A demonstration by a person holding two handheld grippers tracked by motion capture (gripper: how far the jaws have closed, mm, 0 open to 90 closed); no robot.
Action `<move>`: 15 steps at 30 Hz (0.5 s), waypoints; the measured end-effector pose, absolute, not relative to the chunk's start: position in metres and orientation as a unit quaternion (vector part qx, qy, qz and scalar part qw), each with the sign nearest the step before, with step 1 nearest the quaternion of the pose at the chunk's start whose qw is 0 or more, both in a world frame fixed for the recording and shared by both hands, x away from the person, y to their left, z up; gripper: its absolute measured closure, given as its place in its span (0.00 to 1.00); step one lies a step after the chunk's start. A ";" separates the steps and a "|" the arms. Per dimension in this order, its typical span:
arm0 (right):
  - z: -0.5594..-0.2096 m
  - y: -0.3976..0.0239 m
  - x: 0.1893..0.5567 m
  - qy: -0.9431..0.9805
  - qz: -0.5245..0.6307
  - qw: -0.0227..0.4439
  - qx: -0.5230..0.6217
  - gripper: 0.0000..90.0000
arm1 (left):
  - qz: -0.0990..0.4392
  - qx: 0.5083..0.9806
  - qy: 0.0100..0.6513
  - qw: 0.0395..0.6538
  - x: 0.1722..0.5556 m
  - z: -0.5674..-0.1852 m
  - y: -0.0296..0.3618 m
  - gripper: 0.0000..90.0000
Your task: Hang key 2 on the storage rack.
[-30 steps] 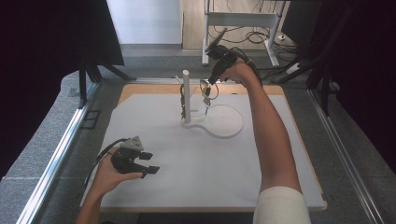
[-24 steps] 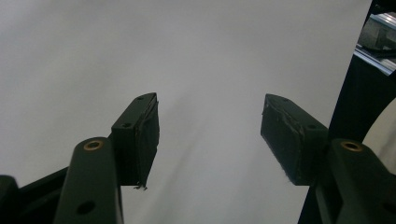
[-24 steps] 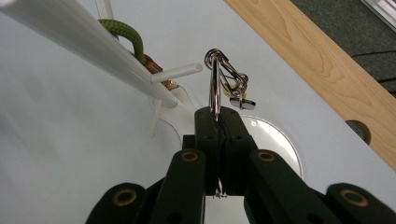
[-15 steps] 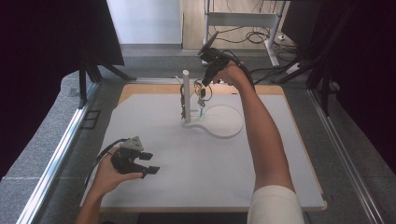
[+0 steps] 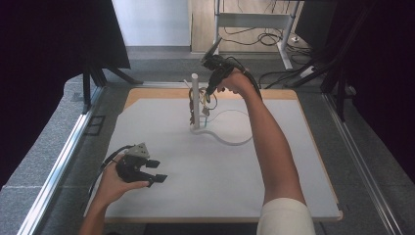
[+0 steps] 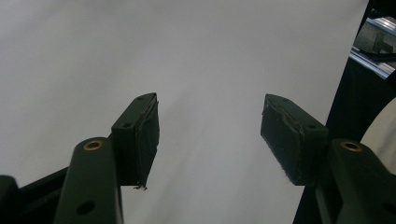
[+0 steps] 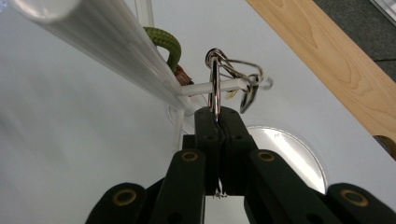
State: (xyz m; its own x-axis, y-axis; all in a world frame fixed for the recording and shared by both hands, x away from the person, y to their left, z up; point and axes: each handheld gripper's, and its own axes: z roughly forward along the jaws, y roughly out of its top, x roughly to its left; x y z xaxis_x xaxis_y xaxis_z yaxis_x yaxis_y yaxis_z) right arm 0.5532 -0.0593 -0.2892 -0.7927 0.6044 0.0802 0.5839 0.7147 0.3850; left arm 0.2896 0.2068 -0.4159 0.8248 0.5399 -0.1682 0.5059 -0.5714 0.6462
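Key ring brought down to the stand's peg.

Right hand-held gripper [image 7: 218, 122], moved in closer than a second ago, pinching metal ring [image 7: 214, 84] beside side peg [image 7: 219, 86] of white stand [image 5: 195, 100]; hanging seems next. Left hand-held gripper [image 5: 155, 172] wide, empty over counter [image 5: 274, 166].

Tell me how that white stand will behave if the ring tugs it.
The white stand is tall and slim on a small base, so it probably tips easily. It looks like light plastic. The right gripper, shut on the metal ring, should pull gently.

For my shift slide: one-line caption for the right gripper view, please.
Right tongs shut on a metal key ring, holding it by a side peg of the white stand.
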 end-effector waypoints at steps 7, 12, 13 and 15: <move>-0.299 -0.056 0.553 0.928 0.196 0.020 0.317 0.97 | 0.023 0.888 0.294 0.354 0.290 -0.417 0.206 0.42; -0.303 -0.053 0.553 0.929 0.195 0.017 0.314 0.97 | 0.024 0.887 0.293 0.355 0.290 -0.416 0.207 0.42; -0.304 -0.053 0.552 0.929 0.193 0.015 0.317 0.97 | 0.024 0.888 0.293 0.355 0.291 -0.417 0.207 0.42; -0.306 -0.053 0.552 0.929 0.192 0.014 0.316 0.97 | 0.024 0.888 0.292 0.355 0.290 -0.417 0.207 0.42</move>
State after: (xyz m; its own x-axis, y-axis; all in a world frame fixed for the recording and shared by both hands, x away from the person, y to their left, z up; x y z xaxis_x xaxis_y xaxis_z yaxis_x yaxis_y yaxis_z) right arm 0.5520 -0.0527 -0.3056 -0.7995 0.5929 0.0963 0.5825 0.7261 0.3653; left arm 0.2905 0.2065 -0.4166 0.8278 0.5362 -0.1653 0.5024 -0.5772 0.6438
